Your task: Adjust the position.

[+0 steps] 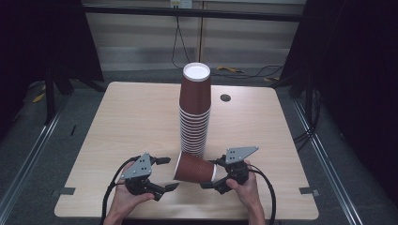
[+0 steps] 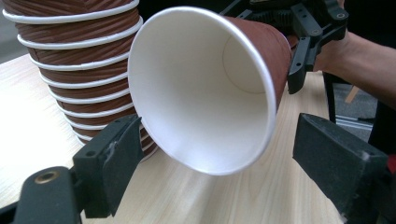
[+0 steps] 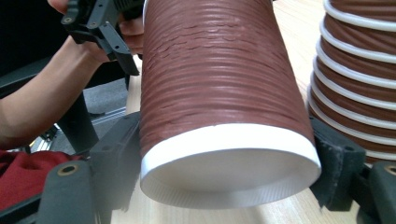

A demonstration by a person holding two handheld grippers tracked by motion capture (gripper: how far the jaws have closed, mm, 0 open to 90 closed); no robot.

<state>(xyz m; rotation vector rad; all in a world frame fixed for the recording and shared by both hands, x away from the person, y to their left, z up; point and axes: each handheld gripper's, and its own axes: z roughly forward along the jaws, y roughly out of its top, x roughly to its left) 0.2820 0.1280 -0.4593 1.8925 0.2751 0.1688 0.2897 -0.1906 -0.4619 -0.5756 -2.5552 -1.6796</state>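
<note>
Gripping: right gripper (image 1: 212, 180) clamped on sideways brown cup (image 1: 193, 168); left gripper (image 1: 165, 173) open, empty, beside the cup stack (image 1: 195, 110).

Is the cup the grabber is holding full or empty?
Empty. The cup lies on its side in the right gripper, and the left gripper view looks straight into its bare white inside down to the bottom.

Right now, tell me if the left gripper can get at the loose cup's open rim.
Probably yes: the left gripper has open jaws and faces the cup, whose rim sits between them with nothing in the way; the right gripper holds its base.
</note>
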